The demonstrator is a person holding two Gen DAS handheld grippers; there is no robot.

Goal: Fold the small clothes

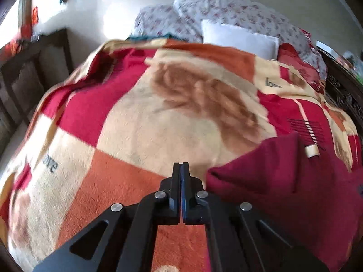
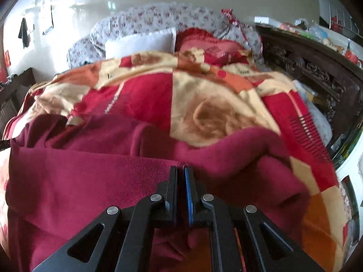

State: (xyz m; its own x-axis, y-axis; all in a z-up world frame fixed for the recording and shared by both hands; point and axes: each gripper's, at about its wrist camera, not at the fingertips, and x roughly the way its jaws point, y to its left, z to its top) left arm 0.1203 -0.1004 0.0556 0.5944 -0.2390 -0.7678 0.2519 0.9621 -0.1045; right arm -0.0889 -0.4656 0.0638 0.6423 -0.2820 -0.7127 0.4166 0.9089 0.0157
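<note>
Claws first. Right gripper (image 2: 182,167): jaws drawn together on a thin edge of the dark maroon fleece garment (image 2: 90,176), a sliver of red fabric showing at the tips. Left gripper (image 1: 180,164): jaws pressed flat together, nothing between them, hanging over an orange square of the red, cream and orange rose-print plush blanket (image 1: 136,117), just beside the garment's near corner.

Garment lies rumpled across the blanket on the bed, a thick rolled ridge at its far side, one flap raised toward the right claw. Not yet a neat fold, by my reading.

Beyond: white pillow (image 2: 140,43), floral-print bedding (image 2: 158,15) heaped against the wall, dark carved wooden furniture (image 2: 313,68) to the right.

Risks, as I judge them:
- Right grip is on the very hem; a quick pull could slip it free.
- Fleece on plush blanket likely clings; dragging may bunch the layers or haul the blanket along.
- With the left claw empty, the fold may skew toward one side.
</note>
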